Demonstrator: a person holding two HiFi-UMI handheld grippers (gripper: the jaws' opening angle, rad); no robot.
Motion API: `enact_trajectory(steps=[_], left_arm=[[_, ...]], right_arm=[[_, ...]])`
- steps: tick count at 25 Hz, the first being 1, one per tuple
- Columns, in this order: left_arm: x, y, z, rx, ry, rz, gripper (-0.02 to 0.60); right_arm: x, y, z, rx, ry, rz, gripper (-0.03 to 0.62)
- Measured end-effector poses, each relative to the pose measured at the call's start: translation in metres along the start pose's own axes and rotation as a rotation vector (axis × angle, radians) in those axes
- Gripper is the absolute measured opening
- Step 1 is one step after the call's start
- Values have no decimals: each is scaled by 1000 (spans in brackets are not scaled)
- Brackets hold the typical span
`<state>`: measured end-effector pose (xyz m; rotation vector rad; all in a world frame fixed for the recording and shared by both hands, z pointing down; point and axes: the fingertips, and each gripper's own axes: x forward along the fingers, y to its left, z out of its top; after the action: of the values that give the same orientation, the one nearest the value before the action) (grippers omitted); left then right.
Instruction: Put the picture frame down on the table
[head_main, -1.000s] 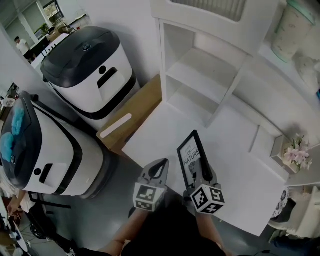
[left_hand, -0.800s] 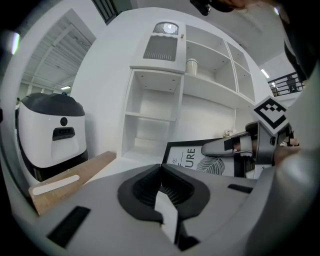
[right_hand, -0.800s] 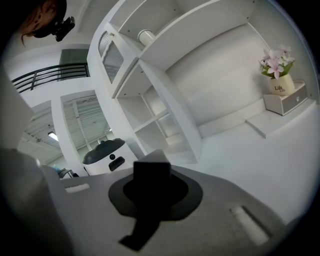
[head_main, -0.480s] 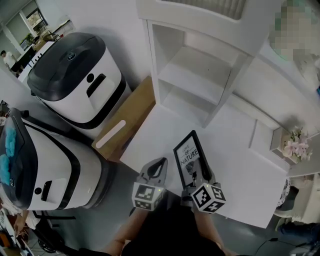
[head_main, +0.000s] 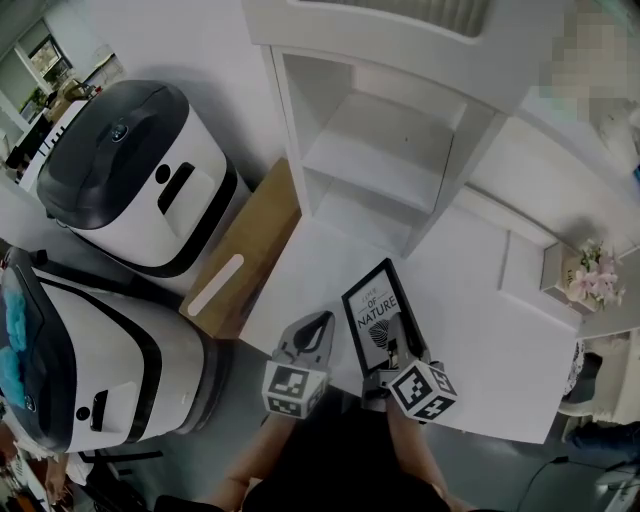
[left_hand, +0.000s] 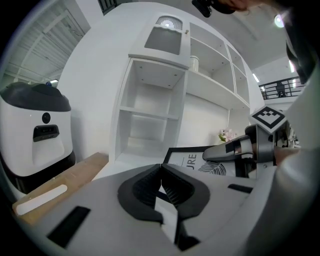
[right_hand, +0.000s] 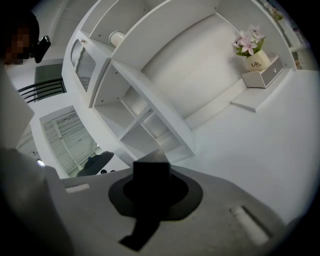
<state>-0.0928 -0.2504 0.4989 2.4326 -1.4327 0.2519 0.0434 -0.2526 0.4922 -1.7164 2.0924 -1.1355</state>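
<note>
Right gripper (head_main: 399, 353) only pinched the picture frame (head_main: 374, 313) by its edge, left gripper (head_main: 319, 322) pressed together on nothing, so it could've slipped sideways.

Wall: plain white (head_main: 215, 45), upper left of the head view.
Shelf unit: white, open compartments (head_main: 385, 160), top centre, at the back of the white surface (head_main: 500, 340).
Appliances: upper dark-lidded white machine (head_main: 130, 170) and lower machine (head_main: 90, 340), left side.
Brown box: (head_main: 240, 265), between machines and surface.
Floor: grey (head_main: 235, 405), lower left.
Flowers: pink, potted (head_main: 592, 280), right edge.
</note>
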Motion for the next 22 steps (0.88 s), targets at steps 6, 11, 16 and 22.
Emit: enact_trajectory(steps=[6, 11, 16, 22], left_arm=[[7, 10, 1, 20, 10, -35, 12], [12, 17, -1, 28, 18, -55, 12], [16, 21, -4, 35, 29, -72, 12], [17, 24, -9, 30, 40, -79, 12]], right_arm=[[9, 0, -4, 96, -18, -11, 15], [14, -2, -10, 153, -21, -14, 15], [19, -7, -14, 209, -28, -16, 15], [25, -8, -20, 312, -21, -9, 15]])
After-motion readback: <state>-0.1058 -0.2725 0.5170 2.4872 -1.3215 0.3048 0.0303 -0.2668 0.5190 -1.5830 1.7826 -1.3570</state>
